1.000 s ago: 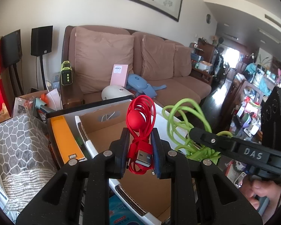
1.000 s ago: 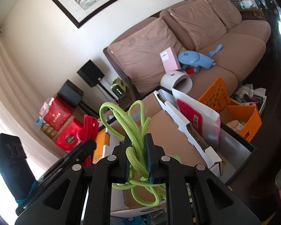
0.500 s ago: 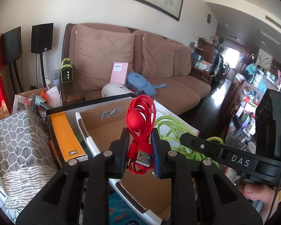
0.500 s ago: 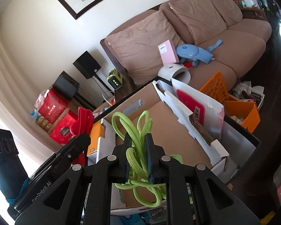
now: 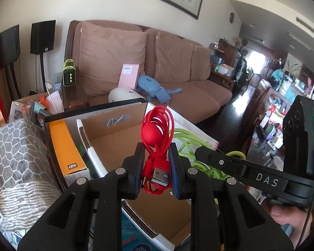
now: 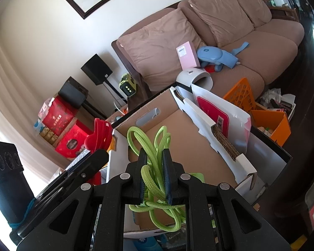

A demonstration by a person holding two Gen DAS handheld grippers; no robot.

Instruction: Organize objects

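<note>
Our right tongs have dipped lower, squeezing the green rope; left tongs pinch the red cable. Both hang over the cardboard box. Next we let go.

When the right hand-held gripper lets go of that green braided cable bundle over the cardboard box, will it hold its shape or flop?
Likely floppy: the green cable bundle has loose loops drooping below the right hand-held gripper. It probably spreads on landing, since no tie is visible around it. It looks light, and its braided surface should grip rather than slide, so it likely stays put in the cardboard box.
</note>
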